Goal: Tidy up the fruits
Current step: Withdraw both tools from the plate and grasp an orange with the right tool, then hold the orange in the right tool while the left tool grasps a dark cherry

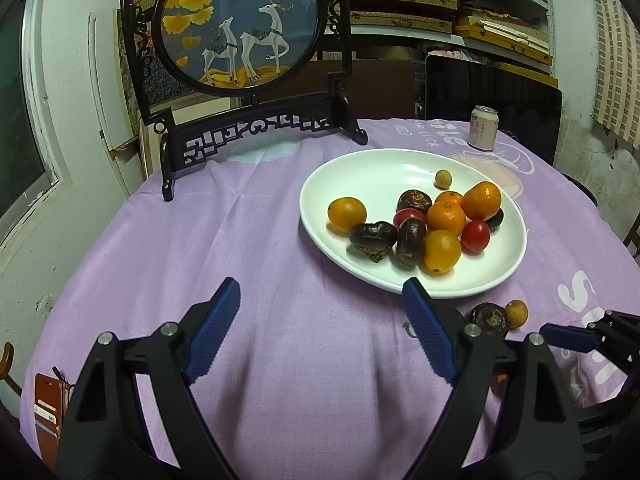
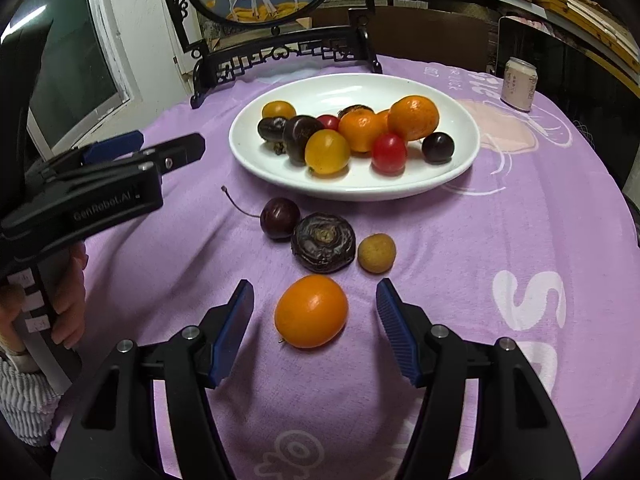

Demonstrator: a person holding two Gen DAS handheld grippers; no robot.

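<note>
A white oval plate (image 1: 360,176) (image 2: 448,168) on the purple cloth holds several fruits: oranges, red tomatoes, dark water chestnuts. In the right wrist view, loose on the cloth in front of the plate lie an orange kumquat (image 2: 311,311), a water chestnut (image 2: 323,242), a dark cherry (image 2: 280,218) and a tan longan (image 2: 376,253). My right gripper (image 2: 315,300) is open, its fingers on either side of the kumquat, not touching it. My left gripper (image 1: 320,300) is open and empty over bare cloth, left of the plate's near rim. It also shows in the right wrist view (image 2: 160,148).
A black-framed round deer screen (image 1: 240,24) stands at the table's back left. A drink can (image 1: 483,127) (image 2: 519,84) stands behind the plate at right. A brown wallet (image 1: 48,408) lies at the near left edge. A dark chair back (image 1: 492,88) stands behind the table.
</note>
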